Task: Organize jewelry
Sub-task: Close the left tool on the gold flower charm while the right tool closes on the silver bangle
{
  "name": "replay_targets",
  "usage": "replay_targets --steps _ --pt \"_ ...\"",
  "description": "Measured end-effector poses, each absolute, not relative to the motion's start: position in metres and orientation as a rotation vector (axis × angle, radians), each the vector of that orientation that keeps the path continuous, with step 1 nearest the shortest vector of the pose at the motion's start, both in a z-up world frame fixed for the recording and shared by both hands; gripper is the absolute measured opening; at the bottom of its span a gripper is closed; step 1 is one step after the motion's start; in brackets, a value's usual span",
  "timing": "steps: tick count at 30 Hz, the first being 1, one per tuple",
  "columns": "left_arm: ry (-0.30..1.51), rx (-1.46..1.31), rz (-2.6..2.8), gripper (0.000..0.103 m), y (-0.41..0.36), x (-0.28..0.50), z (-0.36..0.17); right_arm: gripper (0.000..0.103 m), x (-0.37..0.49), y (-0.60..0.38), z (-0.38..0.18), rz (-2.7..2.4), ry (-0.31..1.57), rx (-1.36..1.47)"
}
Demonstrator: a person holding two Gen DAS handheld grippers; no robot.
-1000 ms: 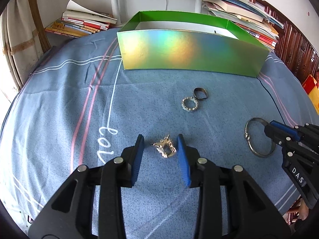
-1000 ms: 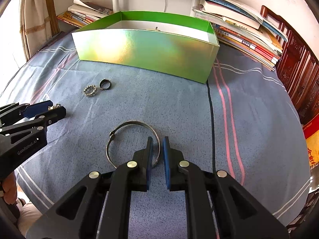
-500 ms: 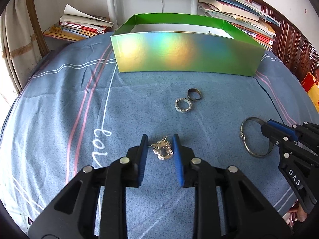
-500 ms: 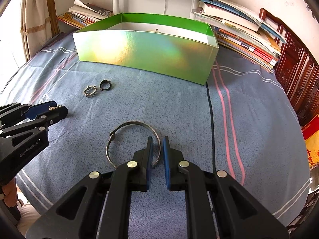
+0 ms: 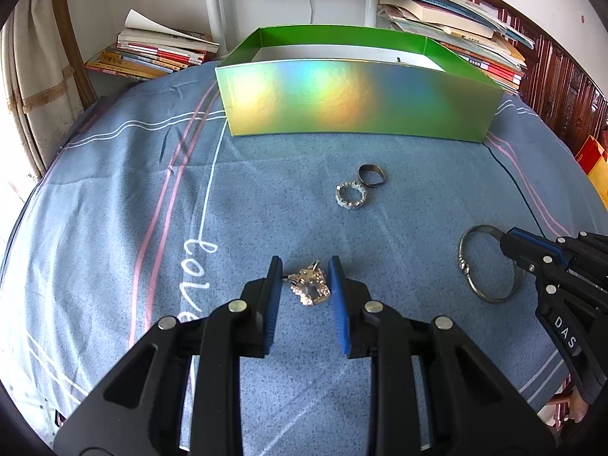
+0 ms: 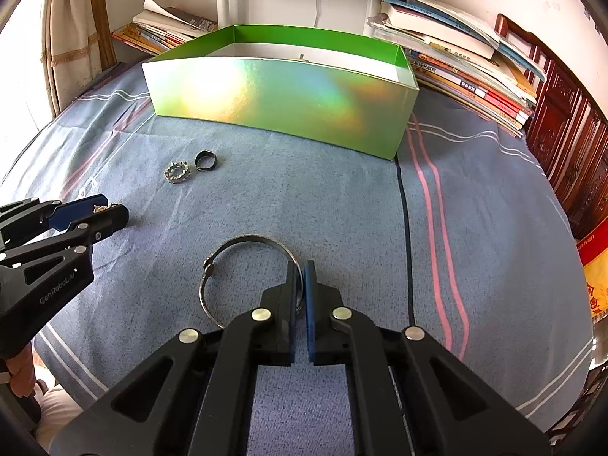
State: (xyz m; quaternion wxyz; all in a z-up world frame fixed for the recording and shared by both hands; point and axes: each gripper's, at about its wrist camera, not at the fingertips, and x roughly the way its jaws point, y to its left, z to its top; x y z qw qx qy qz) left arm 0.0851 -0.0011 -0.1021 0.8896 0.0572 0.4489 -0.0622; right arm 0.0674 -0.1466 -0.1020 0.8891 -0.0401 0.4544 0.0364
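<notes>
My left gripper [image 5: 304, 266] is shut on a sparkly gold brooch [image 5: 309, 285], which sits between its blue pads just above the blue cloth. My right gripper [image 6: 300, 271] is shut on the rim of a large silver bangle [image 6: 228, 250]; the bangle also shows in the left wrist view [image 5: 471, 266]. A jewelled silver ring [image 5: 349, 195] and a dark band ring [image 5: 370, 175] lie side by side on the cloth in front of the green holographic box [image 5: 357, 98], which is open at the top.
Stacks of books [image 5: 152, 53] lie behind the box on the left and on the right [image 6: 475, 64]. A white stand pole [image 5: 214, 7] rises behind the box. Dark wooden furniture [image 6: 570, 152] stands at the right edge.
The left gripper's fingers have closed in on the brooch. The right gripper stays shut on the bangle and has barely moved.
</notes>
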Motion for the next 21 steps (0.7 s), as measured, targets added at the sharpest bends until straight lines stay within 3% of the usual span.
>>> replay_targets --steps 21 --pt "0.897 0.12 -0.125 0.025 0.001 0.077 -0.091 0.005 0.064 -0.159 -0.088 0.039 0.903 -0.058"
